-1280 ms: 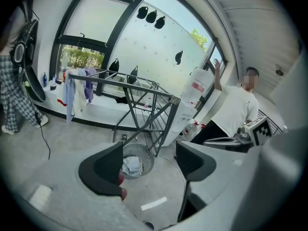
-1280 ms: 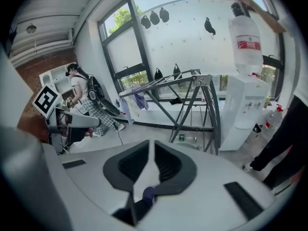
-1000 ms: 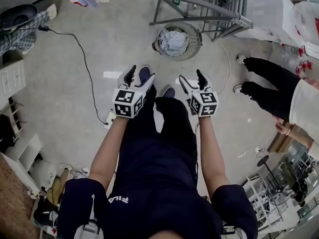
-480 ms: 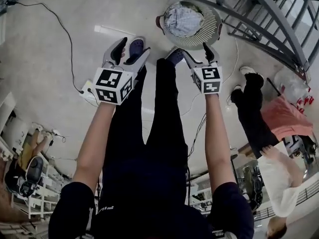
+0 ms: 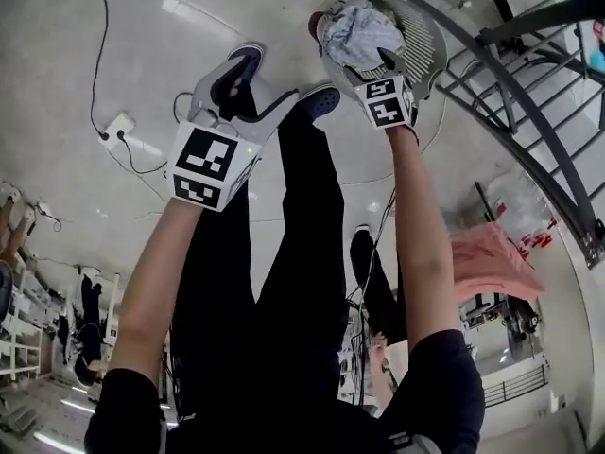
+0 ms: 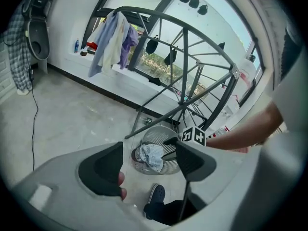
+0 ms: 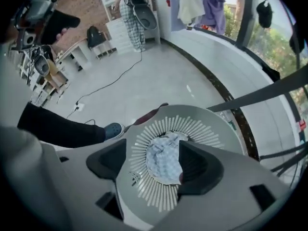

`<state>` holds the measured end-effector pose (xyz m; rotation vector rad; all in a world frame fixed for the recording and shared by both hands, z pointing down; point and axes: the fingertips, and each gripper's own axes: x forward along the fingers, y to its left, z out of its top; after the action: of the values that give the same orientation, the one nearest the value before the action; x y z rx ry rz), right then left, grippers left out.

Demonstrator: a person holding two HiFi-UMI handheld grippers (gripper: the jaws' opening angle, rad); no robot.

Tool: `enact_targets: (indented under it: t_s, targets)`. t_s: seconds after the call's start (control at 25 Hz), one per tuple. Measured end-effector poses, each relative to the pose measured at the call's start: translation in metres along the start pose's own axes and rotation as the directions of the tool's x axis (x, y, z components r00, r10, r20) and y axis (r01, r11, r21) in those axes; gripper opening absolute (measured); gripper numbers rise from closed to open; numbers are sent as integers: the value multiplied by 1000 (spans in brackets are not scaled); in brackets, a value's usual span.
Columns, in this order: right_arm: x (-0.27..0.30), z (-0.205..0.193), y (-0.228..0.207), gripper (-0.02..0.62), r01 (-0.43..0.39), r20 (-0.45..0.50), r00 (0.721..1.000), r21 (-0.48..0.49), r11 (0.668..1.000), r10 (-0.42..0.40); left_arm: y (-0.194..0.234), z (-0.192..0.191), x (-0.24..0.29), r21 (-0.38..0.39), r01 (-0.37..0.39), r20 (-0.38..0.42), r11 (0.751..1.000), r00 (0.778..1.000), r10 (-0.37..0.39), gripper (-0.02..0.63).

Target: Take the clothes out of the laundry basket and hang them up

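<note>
Right gripper (image 7: 154,166) wide open, empty, above laundry basket (image 7: 211,124) at frame centre; crumpled cloth (image 7: 163,160) inside, ungrabbed. Left gripper (image 6: 149,162) open, empty. I reckon pickup and hanging both remain.

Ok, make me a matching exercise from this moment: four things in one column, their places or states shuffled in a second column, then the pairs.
Column one
1. right claw
2. left claw
3. pale crumpled cloth
4. blue shoe

Column two
A. lies inside the laundry basket
B. open and empty, held short of the basket
C. sits just outside the basket's rim
D. open, directly above the basket

Pairs: 1-D, 2-B, 3-A, 4-C
</note>
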<state>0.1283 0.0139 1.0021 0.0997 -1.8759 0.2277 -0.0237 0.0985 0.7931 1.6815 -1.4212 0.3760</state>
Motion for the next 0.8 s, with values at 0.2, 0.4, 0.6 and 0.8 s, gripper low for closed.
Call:
enact_targets:
  t_s: [0.2,0.4,0.6,0.8]
  targets:
    - [72,-29,-9,328,-22,-84,996,-113,993,13,31,-40,23,-55,-41,23,998,999,42,330]
    - [125,-52,-23,327,-22,-104,995,-176,984,4,46,-74,57,-86,-49,31,995,998,52,330]
    - [168,-67,-42,238,23,-114,991,-328,944,-64,44,-91,84,-71,-15,27,997,999,17,330]
    - [188,-86,-54,142,48,-163,979,-386,921,-120,45,-100,97,-77,-13,14,997,1000,14,330]
